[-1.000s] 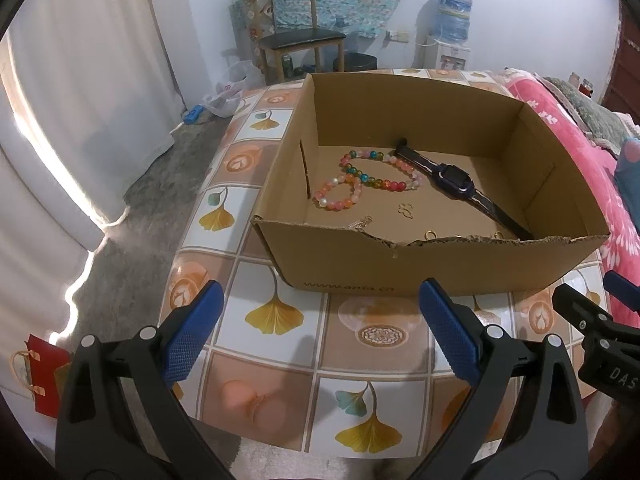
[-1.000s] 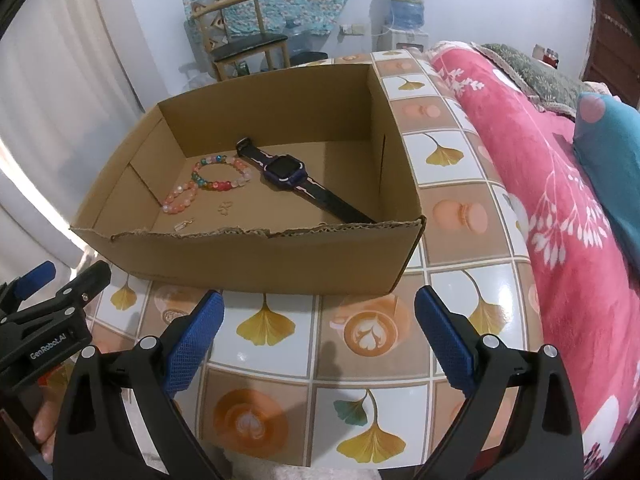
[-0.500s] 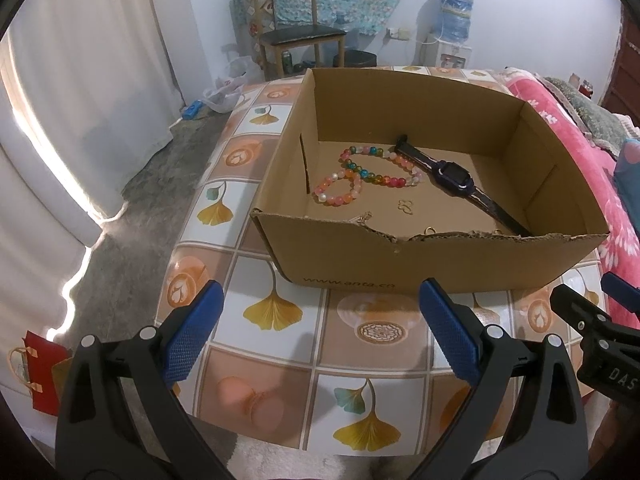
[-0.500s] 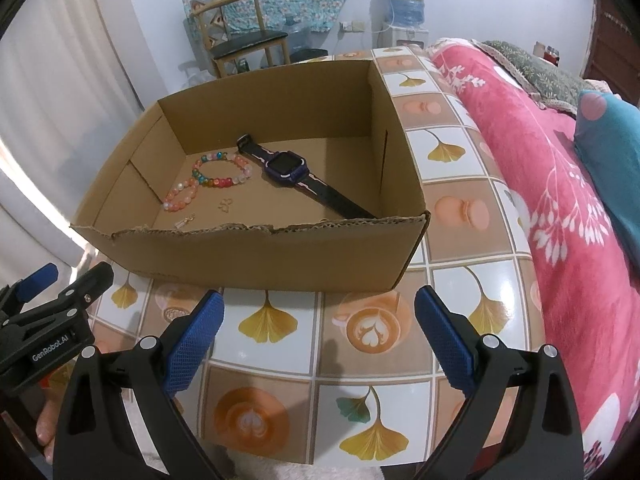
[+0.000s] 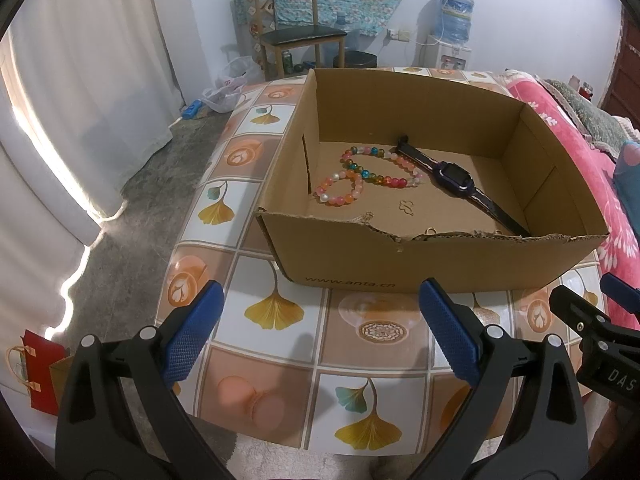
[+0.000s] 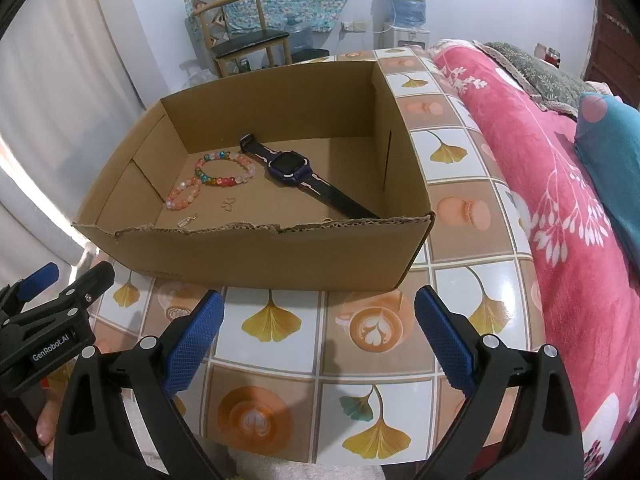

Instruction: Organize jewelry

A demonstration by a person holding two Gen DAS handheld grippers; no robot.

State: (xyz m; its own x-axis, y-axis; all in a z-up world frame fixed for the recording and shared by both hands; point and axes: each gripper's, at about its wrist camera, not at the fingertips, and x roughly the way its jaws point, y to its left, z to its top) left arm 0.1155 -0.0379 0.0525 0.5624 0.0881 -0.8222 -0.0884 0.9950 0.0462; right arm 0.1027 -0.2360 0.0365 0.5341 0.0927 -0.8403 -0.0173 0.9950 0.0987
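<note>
Inside the cardboard box [image 5: 432, 256] lie beaded bracelets [image 5: 372, 174] and a dark watch [image 6: 294, 170]; both grippers gape empty.

Both wrist views near, facing box [image 5: 432, 258]

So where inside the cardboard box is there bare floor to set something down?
The box floor is bare between the watch and the right and far walls. The left half is crowded: two bead bracelets, overlapping, and small gold pieces near the front wall.
</note>
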